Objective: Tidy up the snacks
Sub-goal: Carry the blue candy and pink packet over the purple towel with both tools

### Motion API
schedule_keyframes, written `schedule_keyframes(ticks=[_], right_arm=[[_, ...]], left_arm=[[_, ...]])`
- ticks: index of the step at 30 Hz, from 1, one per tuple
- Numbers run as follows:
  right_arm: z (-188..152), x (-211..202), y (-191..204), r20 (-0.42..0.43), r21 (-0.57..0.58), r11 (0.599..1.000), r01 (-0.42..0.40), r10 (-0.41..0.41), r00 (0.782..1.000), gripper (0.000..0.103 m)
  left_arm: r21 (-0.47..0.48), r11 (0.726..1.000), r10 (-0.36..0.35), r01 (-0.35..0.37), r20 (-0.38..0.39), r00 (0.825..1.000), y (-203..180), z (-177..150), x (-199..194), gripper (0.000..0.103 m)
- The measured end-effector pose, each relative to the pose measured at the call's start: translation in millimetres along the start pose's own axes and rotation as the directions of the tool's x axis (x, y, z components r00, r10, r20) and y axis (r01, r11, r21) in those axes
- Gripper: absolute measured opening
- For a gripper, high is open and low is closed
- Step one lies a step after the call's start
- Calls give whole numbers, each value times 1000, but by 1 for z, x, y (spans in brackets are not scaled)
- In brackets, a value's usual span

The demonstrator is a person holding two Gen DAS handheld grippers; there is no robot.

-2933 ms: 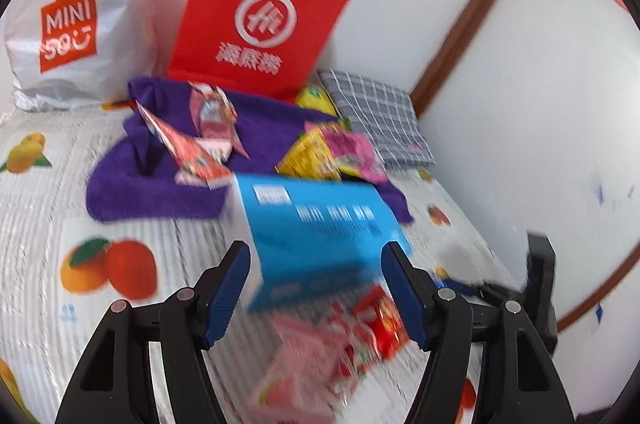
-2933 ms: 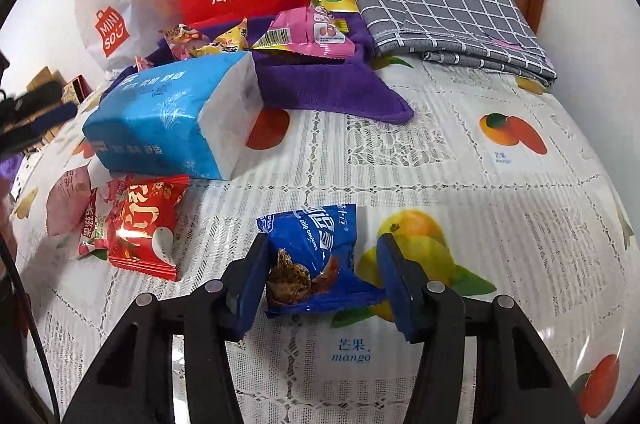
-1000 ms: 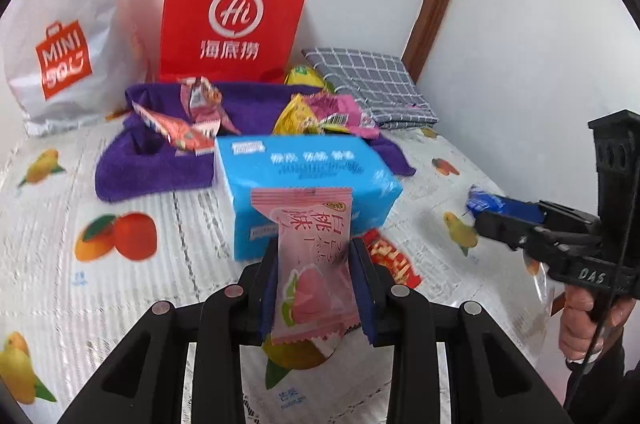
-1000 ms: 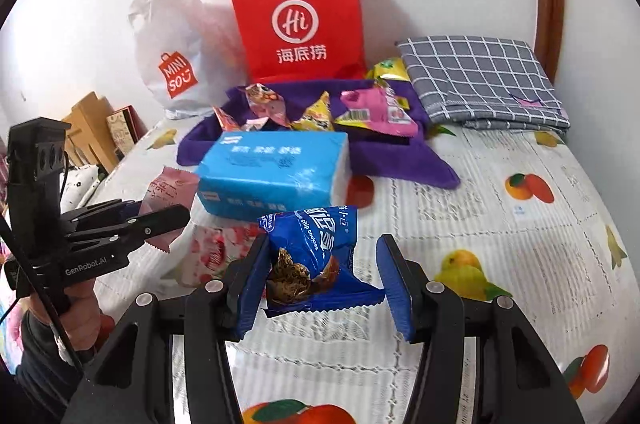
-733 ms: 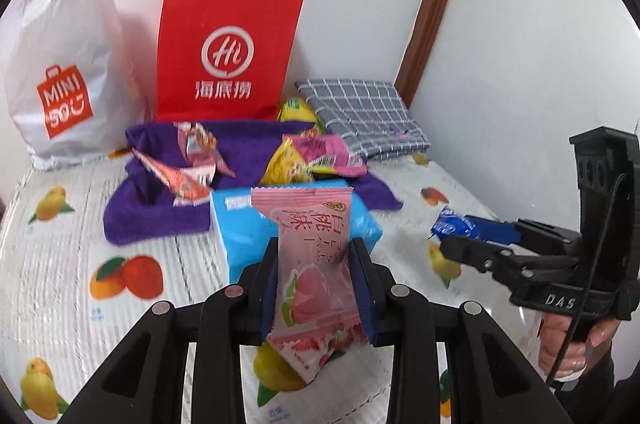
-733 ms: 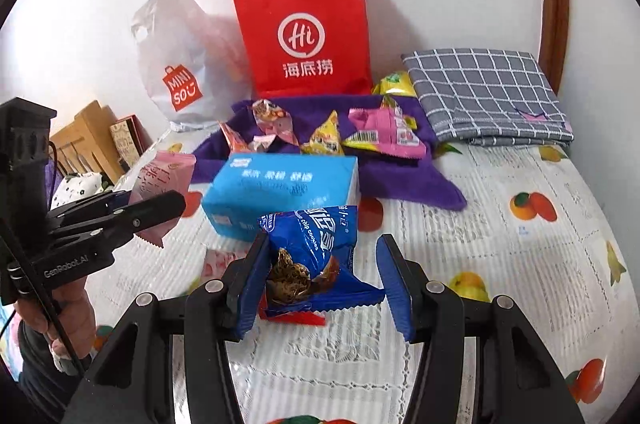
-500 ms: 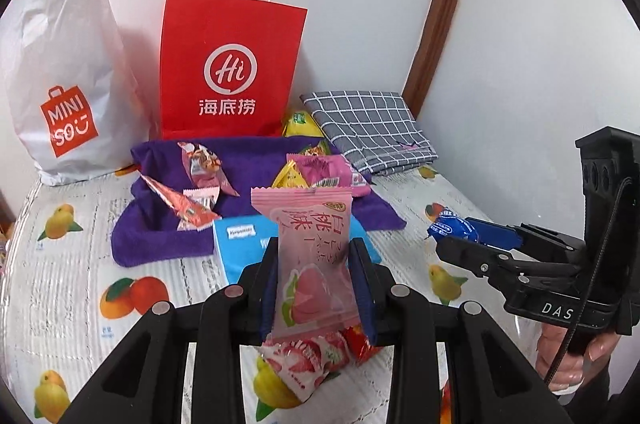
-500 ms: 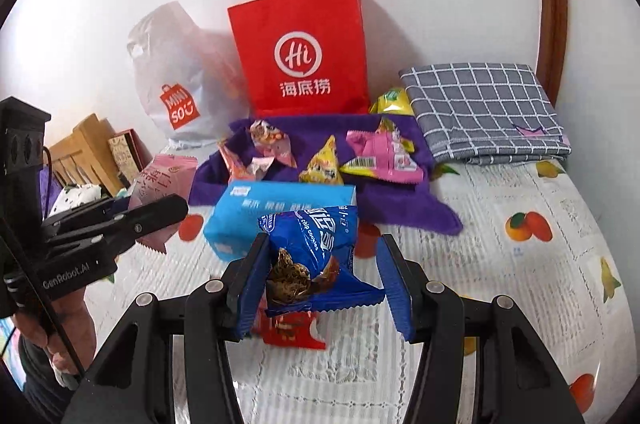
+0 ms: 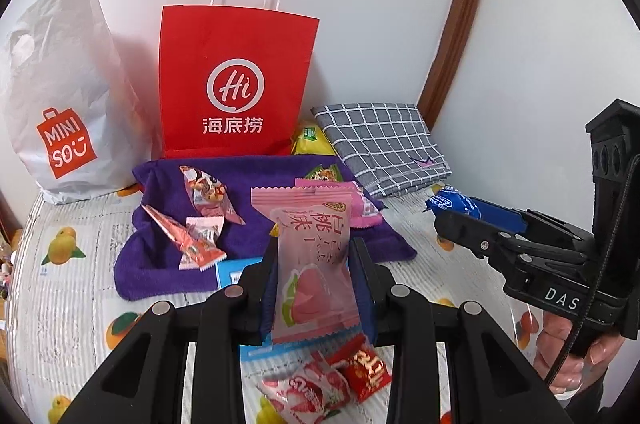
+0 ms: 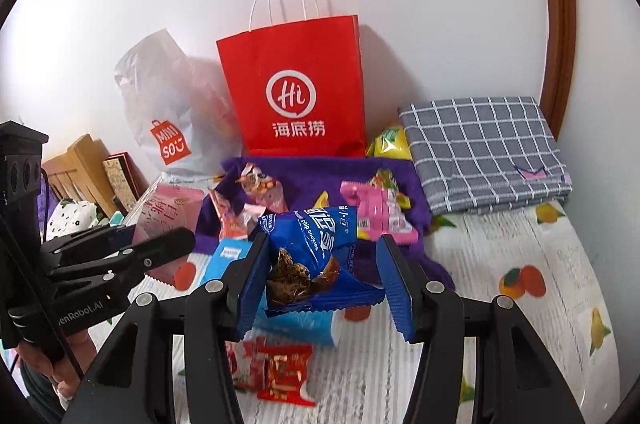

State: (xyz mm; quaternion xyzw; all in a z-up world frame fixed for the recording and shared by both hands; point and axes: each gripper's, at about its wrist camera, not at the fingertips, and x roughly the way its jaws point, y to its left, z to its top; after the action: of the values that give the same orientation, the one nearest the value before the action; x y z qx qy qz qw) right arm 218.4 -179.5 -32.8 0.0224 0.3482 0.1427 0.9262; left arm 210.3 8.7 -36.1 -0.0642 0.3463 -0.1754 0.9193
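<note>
Gripping snacks aloft (both jaws tilted down)

Your left wrist camera looks forward and down along its fingers from the table's left, close above the purple towel. Your right one faces the same way from the right. Both share the red bag and each catches the other gripper.

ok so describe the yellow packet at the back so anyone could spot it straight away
Find the red paper bag standing against the wall. At its right foot, wedged between it and the folded grey checked cloth, lies the yellow packet. It is the only snack behind the purple towel rather than on it.
</note>
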Motion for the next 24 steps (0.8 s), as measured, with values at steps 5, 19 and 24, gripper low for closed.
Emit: schedule_keyframes(ticks=[5, 19, 24], right_arm=[[21, 18, -4, -3, 13, 1000, -17, 17, 1000, 53], [86, 86, -12, -39, 61, 995, -82, 85, 996, 53], [106, 113, -15, -67, 74, 994, -83, 88, 994, 53]], left_arm=[[-28, 1000, 8, -8, -4, 1000, 8, 17, 14, 31], [-227, 972, 49, -65, -77, 996, 80, 51, 55, 31], [-253, 962, 79, -100, -91, 993, 94, 58, 65, 31]])
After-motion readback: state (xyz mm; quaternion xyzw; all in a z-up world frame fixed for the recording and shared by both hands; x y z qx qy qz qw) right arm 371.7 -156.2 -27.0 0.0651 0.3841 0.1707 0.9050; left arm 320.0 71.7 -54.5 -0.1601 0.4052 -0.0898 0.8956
